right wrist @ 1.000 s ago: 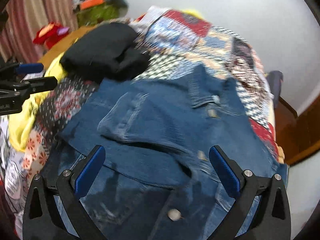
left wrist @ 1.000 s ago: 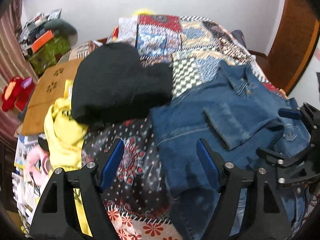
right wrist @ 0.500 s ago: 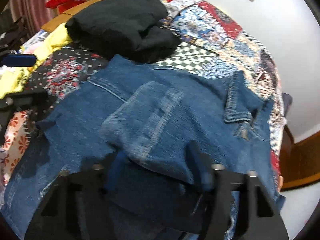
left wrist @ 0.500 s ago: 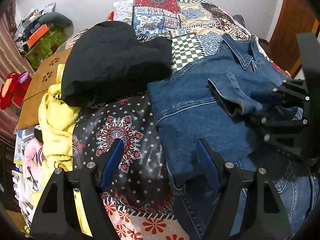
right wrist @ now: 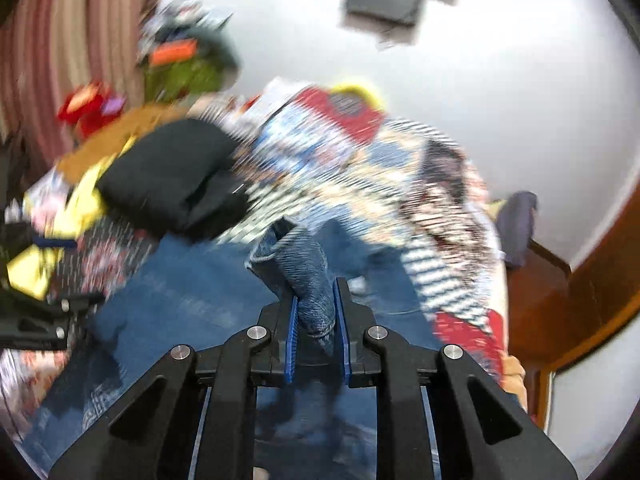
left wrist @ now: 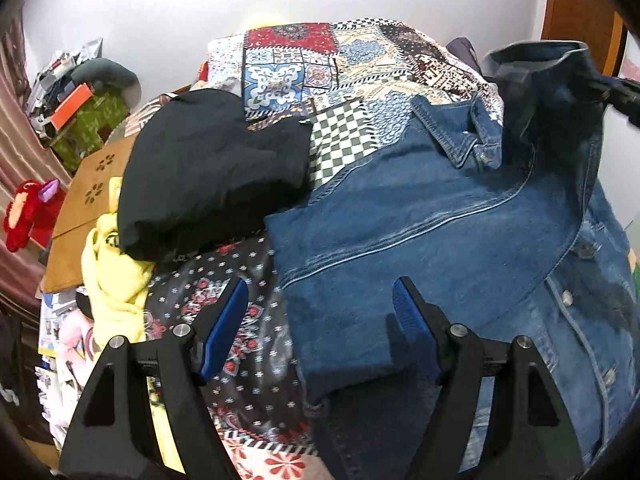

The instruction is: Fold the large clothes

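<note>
On the patchwork bedspread a denim jacket is spread, collar toward the far wall, and 1 part of it, seemingly a sleeve, is raised off the bed at the right edge of the left wrist view. That raised denim is pinched between the blue pads of the right gripper, whose jaws are closing on a bunched fold of the cloth; the hold is probably taken so the sleeve can be carried across the body of the jacket for a fold. The left gripper is held with its 2 fingers spread wide and nothing between them, over the near left edge of the jacket where denim meets bedspread; it is judged to be placed there to pin or take that edge while the other side is lifted. A black garment is heaped on the bed just beside the jacket's left shoulder, partly over a yellow garment that hangs down the bed's left side. Beyond these a brown cut-out board is seen, with a red soft toy, a striped curtain and a cluttered shelf in the corner. A plain white wall closes the room behind, and a wooden door stands at the right. Much of the right wrist view is smeared by motion blur, so finer detail there cannot be told.
</note>
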